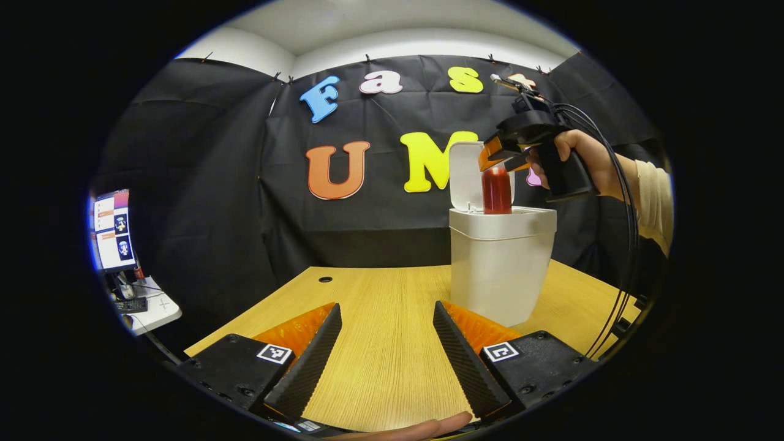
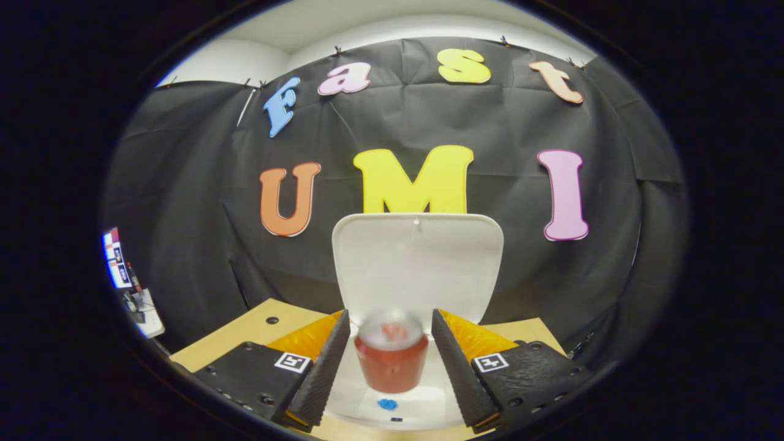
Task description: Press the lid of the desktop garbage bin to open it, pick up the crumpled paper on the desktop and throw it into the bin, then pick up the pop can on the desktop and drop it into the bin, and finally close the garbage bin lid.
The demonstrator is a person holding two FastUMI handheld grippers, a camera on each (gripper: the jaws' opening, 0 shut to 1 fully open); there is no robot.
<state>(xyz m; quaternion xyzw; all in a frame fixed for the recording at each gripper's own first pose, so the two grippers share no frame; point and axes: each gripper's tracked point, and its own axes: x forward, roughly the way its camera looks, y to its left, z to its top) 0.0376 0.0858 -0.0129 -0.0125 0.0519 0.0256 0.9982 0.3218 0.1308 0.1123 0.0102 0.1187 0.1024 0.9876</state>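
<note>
A person's hand [image 1: 582,160] holds the right gripper [image 1: 497,158] raised over the white plastic desktop garbage bin [image 1: 501,263], pointing across it. In the right gripper view its fingers stand apart, and the blurred red cylindrical pop can [image 2: 391,358] sits between them with a gap on each side, above the bin's mouth. The left gripper view has the can upright, partly below the rim, before the raised white lid [image 1: 465,174]. The left gripper [image 1: 387,349] hovers wide open and empty over the light wooden table [image 1: 380,306], near the bin.
</note>
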